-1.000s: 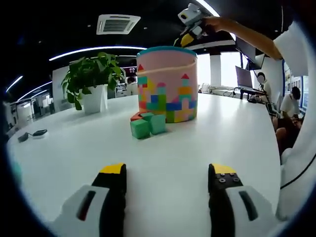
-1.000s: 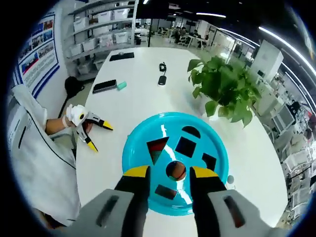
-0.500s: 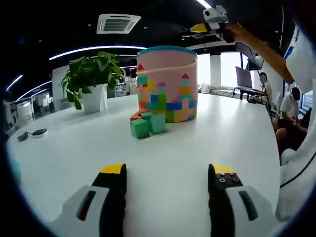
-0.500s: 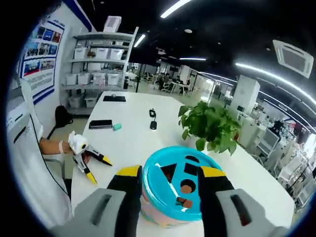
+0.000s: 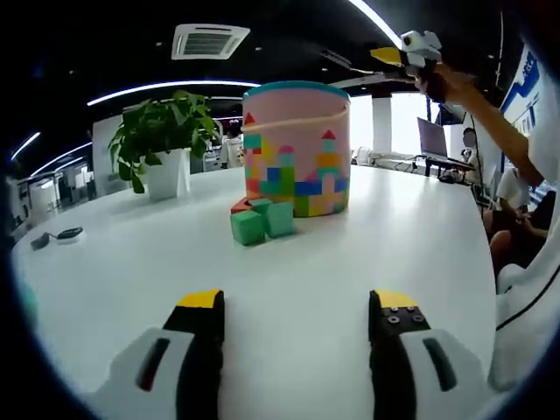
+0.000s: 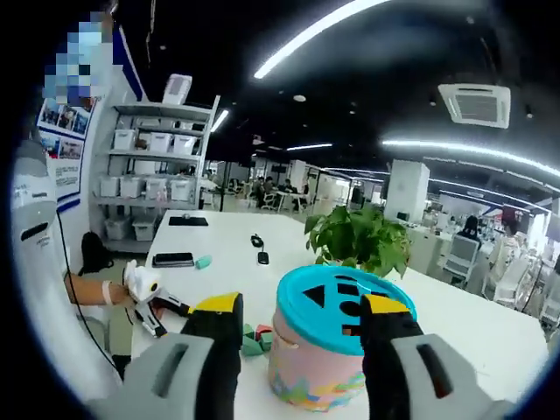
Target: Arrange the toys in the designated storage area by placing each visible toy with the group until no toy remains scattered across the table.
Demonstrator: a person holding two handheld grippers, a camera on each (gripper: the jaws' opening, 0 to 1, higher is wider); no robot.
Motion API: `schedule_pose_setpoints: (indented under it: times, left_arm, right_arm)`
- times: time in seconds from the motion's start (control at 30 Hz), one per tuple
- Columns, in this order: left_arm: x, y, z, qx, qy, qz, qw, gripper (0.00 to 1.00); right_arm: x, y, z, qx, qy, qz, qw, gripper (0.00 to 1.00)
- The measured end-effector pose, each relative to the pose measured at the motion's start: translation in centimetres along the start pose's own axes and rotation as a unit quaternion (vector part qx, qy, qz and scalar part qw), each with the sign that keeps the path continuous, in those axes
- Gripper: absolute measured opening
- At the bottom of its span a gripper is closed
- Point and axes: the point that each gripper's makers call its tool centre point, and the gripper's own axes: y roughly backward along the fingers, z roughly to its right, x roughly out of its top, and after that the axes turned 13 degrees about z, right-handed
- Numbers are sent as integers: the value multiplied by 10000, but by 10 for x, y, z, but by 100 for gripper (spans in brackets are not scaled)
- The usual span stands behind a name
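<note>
open-plan office | ceiling air-conditioning unit (image 5: 210, 41) | light strips (image 6: 319, 31) | shelving with bins (image 6: 147, 162) | potted plant (image 5: 163, 144)

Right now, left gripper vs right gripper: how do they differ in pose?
The left gripper sits low over the table, facing the blocks beside the bucket; the right gripper is held high, at the level of the bucket's lid. Shared: both open, holding nothing, yellow-tipped.

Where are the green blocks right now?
In the left gripper view, the green blocks sit on the white table against the front of the pink bucket, right of the plant.
</note>
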Motion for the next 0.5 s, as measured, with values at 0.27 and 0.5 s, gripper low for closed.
schedule_pose_setpoints:
  times: [0.27, 0.5]
  left_arm:
    - [0, -1, 0, 21, 12, -4, 10000, 69]
    - [0, -1, -1, 45, 33, -9, 10000, 69]
  right_arm:
    - [-58, 35, -5, -791, -544, 437, 9944, 55]
    - [-133, 55, -3, -1330, -900, 409, 9862, 57]
